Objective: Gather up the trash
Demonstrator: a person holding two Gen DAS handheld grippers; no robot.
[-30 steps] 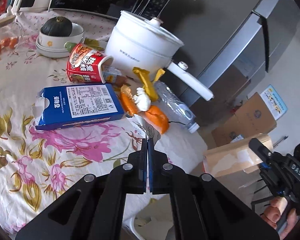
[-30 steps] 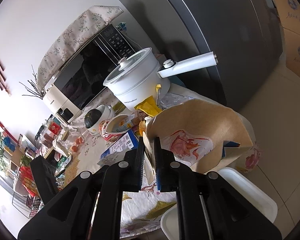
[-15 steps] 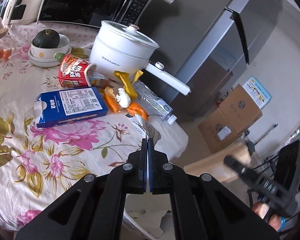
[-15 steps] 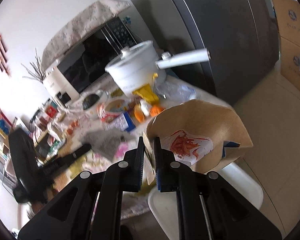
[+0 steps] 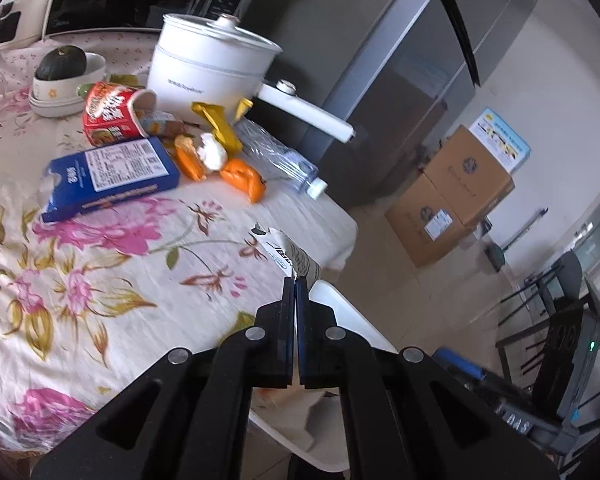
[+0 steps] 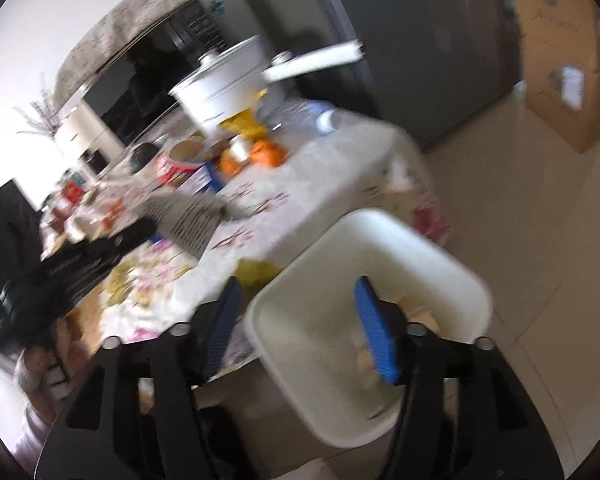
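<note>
1. R gripper [image 6: 296,320]: jaws have just been opening and now stand spread, nothing between the pads. It hangs right over the white bin [image 6: 452,276], which sits on the floor at the table edge.
2. Diff vs earlier frames: the brown paper bag it pinched is gone from the jaws, so I judge it dropped into the bin, though blur hides where it landed. 1 piece binned.
3. L gripper [image 5: 295,290]: pressed together on a thin black-white wrapper [image 5: 290,254] sticking out at 12 o'clock. Vs 1 s ago it has swung off the table toward the bin rim [image 5: 352,312].
4. Trash left on the floral tablecloth [image 5: 100,280], 10-12 o'clock: blue box [image 5: 108,178], red noodle cup [image 5: 112,114], orange peels [image 5: 242,174], plastic bottle [image 5: 276,156].
</note>
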